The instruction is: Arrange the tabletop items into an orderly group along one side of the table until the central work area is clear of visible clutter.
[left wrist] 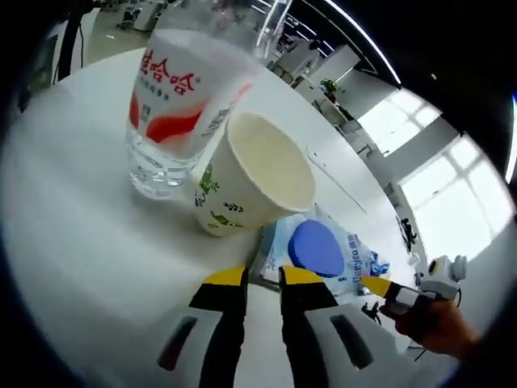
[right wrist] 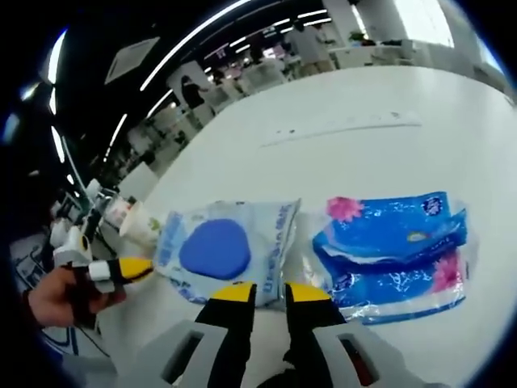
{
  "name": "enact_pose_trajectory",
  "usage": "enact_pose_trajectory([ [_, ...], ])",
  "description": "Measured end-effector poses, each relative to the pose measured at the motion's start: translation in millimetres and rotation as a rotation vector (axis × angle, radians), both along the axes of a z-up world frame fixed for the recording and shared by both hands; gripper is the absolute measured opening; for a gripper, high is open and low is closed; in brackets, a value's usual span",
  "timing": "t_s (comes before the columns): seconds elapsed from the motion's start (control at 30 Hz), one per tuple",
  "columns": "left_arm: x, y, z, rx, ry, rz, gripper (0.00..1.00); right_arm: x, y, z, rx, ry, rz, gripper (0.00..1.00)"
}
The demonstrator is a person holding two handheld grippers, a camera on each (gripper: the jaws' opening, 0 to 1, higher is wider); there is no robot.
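Pinching the wipes pack [right wrist: 224, 246] edge, right gripper [right wrist: 267, 291] nearly closed; left gripper [left wrist: 262, 276] likewise at its other edge. Cup [left wrist: 254, 174], bottle [left wrist: 182, 101] sit beside. Next: slide pack beside tissue pack [right wrist: 396, 250].

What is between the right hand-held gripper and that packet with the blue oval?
Nothing visible. The right hand-held gripper sits at the near edge of the packet with the blue oval, bare white table around them.

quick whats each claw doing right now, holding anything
left claw: nearly shut, tips at the edge of the blue-spot packet, a grip cannot be told
right claw: nearly shut at that packet's edge, a grip cannot be told
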State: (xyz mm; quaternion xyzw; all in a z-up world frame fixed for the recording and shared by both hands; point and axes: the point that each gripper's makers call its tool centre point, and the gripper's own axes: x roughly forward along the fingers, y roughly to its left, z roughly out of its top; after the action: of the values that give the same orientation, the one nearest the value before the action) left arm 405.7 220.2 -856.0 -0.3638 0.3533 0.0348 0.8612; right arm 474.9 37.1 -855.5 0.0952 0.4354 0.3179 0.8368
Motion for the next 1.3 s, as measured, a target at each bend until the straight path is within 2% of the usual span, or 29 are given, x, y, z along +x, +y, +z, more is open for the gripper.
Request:
enact_pose_trajectory([
  [0.07, -3.7, 1.2, -0.9, 0.0, 0.003, 0.005, 0.13, 8.7, -2.1, -6.2, -0.001, -0.002, -0.004, 0.14],
  [0.13, -8.3, 1.2, 0.3, -0.006, 0.004, 0.014, 0.13, 3.8, -4.5, -2.5, -0.002, -0.004, -0.001, 0.14],
  [0.4, -24.7, -9.5, 3.7, 0.004, 0.004, 0.001, 0.14, 7.8, -16.9, -3.6, 0.006, -0.012, -0.009, 0.14],
  [0.47, -31.7, -13.9, 4.3, 0.042, 0.008, -0.04, 0.15, 2.9, -23.3, -1.0, 0.001, -0.019, -0.014, 0.14],
  [0.5, -33.4, -15.0, 4.8, 0.048, 0.006, -0.046, 0.15, -6.0, -28.0, 5.5, -0.001, -0.023, -0.014, 0.14],
  [0.57, -38.2, -16.1, 5.3, 0.057, 0.005, -0.054, 0.15, -11.2, -35.3, 7.3, -0.003, -0.026, -0.018, 0.14],
  [0.67, -43.4, -16.8, 3.7, 0.062, 0.005, -0.064, 0.15, -20.5, -54.2, 6.2, -0.014, -0.02, -0.042, 0.14],
  [0.77, -47.8, -21.8, 4.3, 0.067, 0.005, -0.077, 0.15, -14.2, -71.2, -5.0, -0.021, -0.02, -0.061, 0.14],
  [0.8, -48.5, -24.4, 4.3, 0.068, 0.005, -0.083, 0.15, -15.0, -77.4, -6.9, -0.024, -0.02, -0.069, 0.14],
  [0.87, -49.1, -29.1, 4.4, 0.064, 0.003, -0.091, 0.15, -34.7, -81.3, 7.4, -0.028, -0.021, -0.076, 0.14],
  [0.93, -50.0, -35.6, 4.9, 0.064, 0.0, -0.104, 0.15, -29.6, -91.2, -1.4, -0.035, -0.021, -0.085, 0.14],
  [1.0, -51.3, -45.6, 5.7, 0.064, -0.005, -0.123, 0.15, -41.5, -94.8, 6.4, -0.039, -0.021, -0.09, 0.14],
  [1.07, -51.7, -55.3, 6.0, 0.057, -0.009, -0.137, 0.15, -27.5, -104.5, -9.4, -0.044, -0.021, -0.097, 0.14],
  [1.17, -52.5, -72.4, 5.0, 0.048, -0.016, -0.166, 0.15, -49.5, -109.8, 5.2, -0.048, -0.021, -0.108, 0.14],
  [1.3, -55.3, -94.3, 2.4, 0.041, -0.014, -0.214, 0.16, -60.5, -118.7, 8.2, -0.048, -0.014, -0.125, 0.14],
])
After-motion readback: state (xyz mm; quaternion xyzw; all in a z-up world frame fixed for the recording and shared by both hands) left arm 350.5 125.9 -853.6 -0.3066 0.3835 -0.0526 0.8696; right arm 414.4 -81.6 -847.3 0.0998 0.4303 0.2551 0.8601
